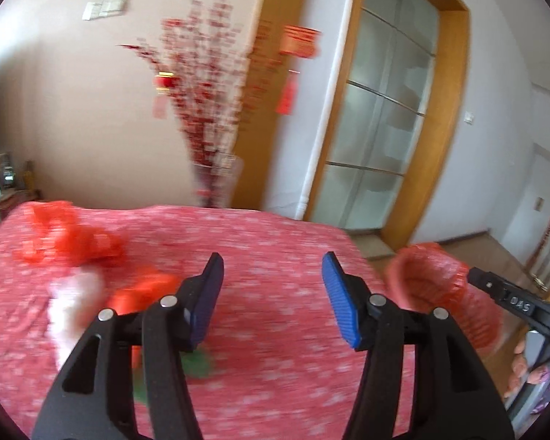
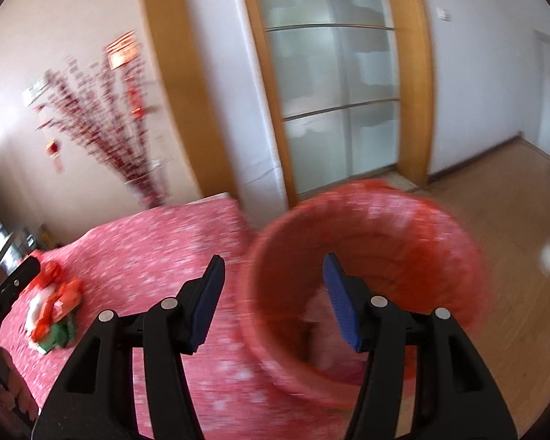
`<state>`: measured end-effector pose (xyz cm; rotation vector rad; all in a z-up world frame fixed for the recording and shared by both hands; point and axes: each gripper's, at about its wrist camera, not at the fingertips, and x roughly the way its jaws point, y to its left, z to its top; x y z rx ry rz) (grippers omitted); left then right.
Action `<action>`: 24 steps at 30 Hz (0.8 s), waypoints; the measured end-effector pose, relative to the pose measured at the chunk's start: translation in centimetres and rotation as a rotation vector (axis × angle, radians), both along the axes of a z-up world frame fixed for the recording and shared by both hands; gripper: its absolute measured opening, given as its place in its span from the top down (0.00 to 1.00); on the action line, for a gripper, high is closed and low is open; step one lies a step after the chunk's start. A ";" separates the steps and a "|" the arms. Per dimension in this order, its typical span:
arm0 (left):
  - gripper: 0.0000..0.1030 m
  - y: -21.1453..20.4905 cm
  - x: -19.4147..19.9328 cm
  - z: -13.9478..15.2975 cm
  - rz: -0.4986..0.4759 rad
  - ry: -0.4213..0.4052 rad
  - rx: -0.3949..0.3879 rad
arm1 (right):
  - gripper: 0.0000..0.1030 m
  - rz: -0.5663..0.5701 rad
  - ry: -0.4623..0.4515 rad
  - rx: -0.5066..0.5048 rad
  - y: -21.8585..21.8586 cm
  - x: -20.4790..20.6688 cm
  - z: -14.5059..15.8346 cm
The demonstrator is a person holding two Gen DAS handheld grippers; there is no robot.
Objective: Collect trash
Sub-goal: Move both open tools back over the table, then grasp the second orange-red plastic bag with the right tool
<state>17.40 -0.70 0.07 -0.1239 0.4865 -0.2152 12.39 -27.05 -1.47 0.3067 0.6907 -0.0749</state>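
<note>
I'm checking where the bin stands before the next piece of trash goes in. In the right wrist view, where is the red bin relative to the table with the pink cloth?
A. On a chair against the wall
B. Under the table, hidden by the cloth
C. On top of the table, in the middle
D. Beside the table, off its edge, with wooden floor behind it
D: the red bin rises past the edge of the table, with wooden floor behind it.

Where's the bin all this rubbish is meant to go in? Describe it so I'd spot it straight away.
Start at the table with the pink speckled cloth. Follow it toward the frosted glass door; the bin stands off that end, beside the table over the wooden floor. It is a round open tub lined with a red plastic bag, unlike the small red, white and green scrap pile lying on the cloth.
</note>
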 end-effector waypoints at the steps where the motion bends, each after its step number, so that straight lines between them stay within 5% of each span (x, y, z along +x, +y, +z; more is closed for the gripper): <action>1: 0.46 1.3 -0.3 -0.1 0.034 -0.001 0.013 | 0.45 0.029 -0.001 -0.001 1.1 0.3 0.0; 13: 0.42 14.2 -2.3 -1.3 0.334 0.033 0.058 | 0.46 0.389 -0.002 0.047 16.7 4.1 0.2; 24: 0.42 19.6 -2.6 -3.3 0.420 0.093 0.018 | 0.56 0.583 0.063 0.030 27.0 6.4 -1.1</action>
